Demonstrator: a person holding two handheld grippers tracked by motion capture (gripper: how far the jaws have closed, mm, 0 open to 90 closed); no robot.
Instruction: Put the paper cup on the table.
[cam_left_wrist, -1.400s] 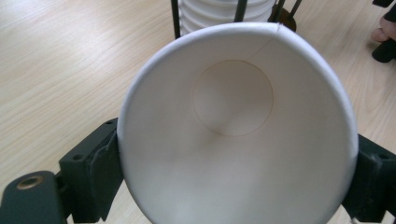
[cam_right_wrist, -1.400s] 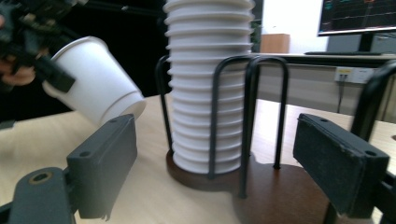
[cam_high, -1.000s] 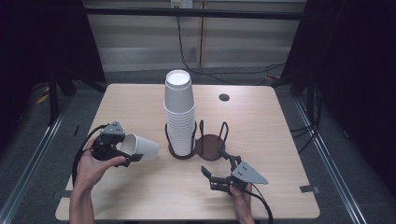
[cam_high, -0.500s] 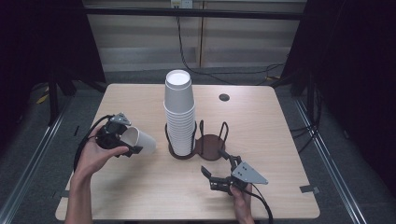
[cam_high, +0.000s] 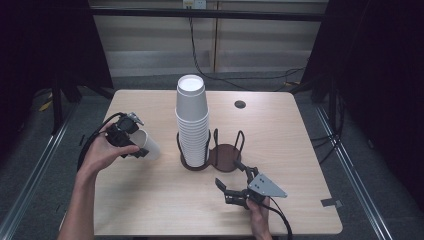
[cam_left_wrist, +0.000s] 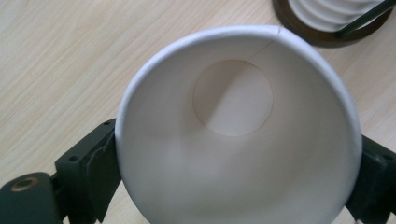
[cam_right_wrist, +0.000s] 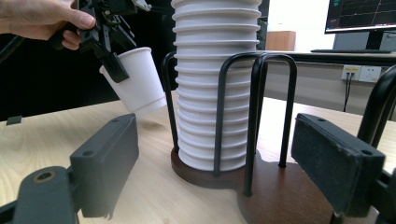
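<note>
Wooden table (cam_high: 150, 200): white paper cup (cam_high: 146, 145), empty, tilted, in left tool (cam_high: 131, 137).

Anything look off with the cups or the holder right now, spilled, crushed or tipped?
Nothing stands out. The cup stack stands upright in the wire holder. The single paper cup in the left gripper is tilted, but it looks empty and uncrushed in the left gripper view. The right gripper rests open near the holder.
</note>
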